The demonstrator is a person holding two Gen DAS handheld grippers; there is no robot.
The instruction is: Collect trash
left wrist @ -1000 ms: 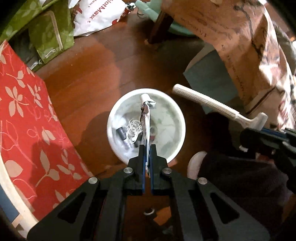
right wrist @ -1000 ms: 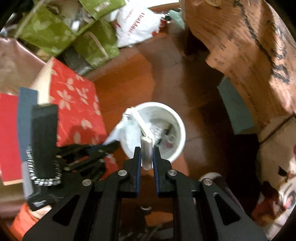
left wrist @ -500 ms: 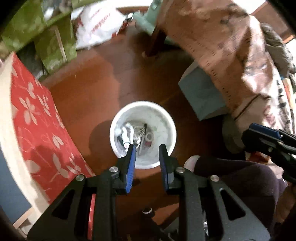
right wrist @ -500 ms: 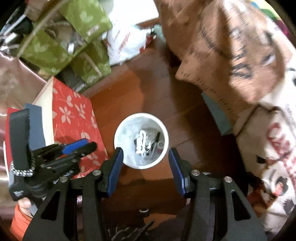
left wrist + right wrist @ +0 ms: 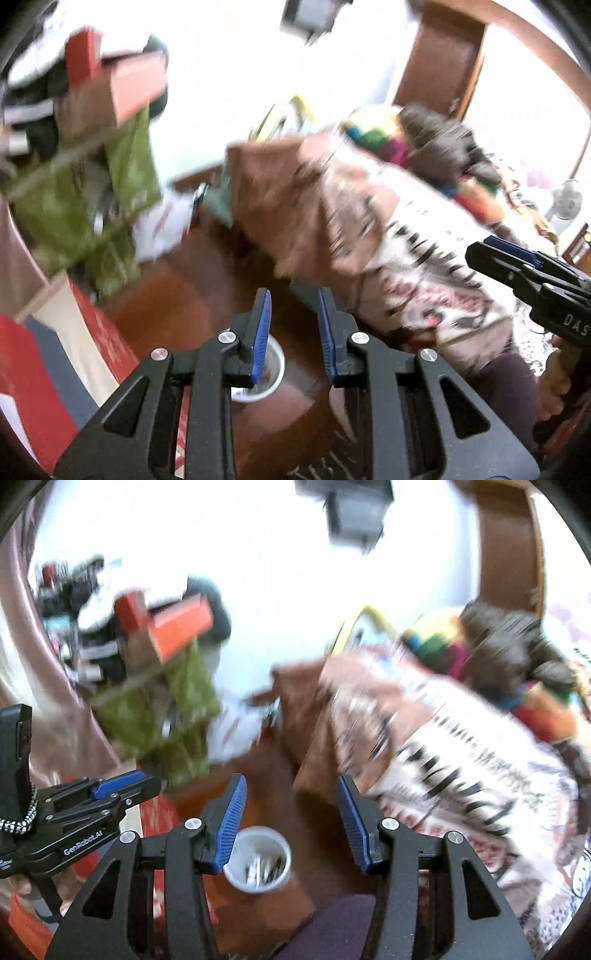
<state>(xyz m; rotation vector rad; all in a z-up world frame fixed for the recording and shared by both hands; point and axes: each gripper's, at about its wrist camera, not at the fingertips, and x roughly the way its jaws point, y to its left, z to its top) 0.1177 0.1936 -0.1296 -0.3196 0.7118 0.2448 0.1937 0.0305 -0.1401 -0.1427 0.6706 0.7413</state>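
Trash bin [image 5: 258,864] on open floor, claws apart.

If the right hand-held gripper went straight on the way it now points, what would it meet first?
Probably the wooden floor just beyond the white bin, short of the draped blanket; its open jaws are empty, though blur leaves depth uncertain.

green bags [image 5: 92,206], red box [image 5: 177,627], patterned blanket [image 5: 461,775]

Heavy motion blur and blown-out glare in both wrist views

Upper background washes out white; room clutter smears into streaks; each view's own gripper fingers stay sharp; fisheye bends the edges; dark vignette fills the corners; floor dim below.
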